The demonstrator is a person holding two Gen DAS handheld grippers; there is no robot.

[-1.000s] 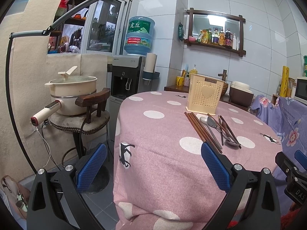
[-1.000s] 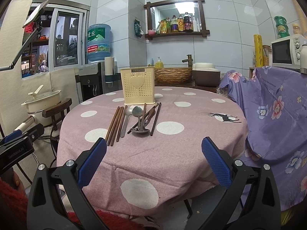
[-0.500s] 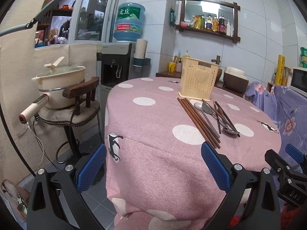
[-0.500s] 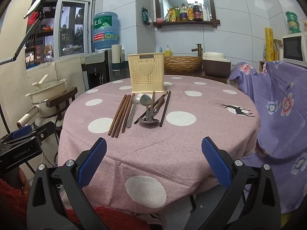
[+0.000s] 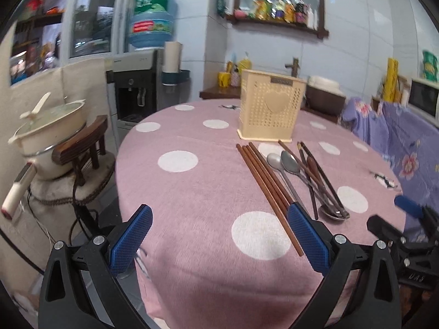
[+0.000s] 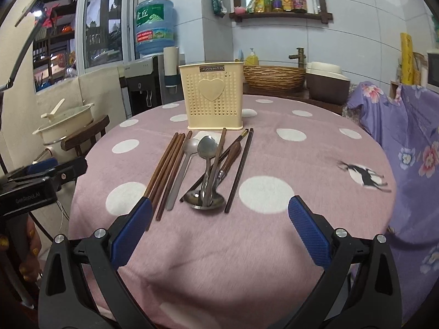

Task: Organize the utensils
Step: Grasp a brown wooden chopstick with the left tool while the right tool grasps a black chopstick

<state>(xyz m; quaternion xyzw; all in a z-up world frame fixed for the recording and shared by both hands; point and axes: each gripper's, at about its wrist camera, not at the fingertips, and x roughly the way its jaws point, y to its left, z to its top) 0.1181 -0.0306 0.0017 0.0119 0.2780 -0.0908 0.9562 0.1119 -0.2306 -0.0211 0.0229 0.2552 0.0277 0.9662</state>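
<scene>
Ahead, utensils (image 6: 203, 170), right hand-held gripper (image 6: 219, 230) gaping

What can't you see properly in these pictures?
- Inside of the holder: both views show only its outer walls, so what it holds is hidden.
- Near ends of the chopsticks: covered by a blue finger in each view.
- Bottle labels on the shelf: blurred and too small in the left view.
- Pile of spoons: overlapping, so I can't count them.

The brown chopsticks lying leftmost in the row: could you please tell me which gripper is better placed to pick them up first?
Probably the left. The left gripper is open with its right finger beside the brown chopsticks; the right gripper frames the spoons more centrally.
</scene>
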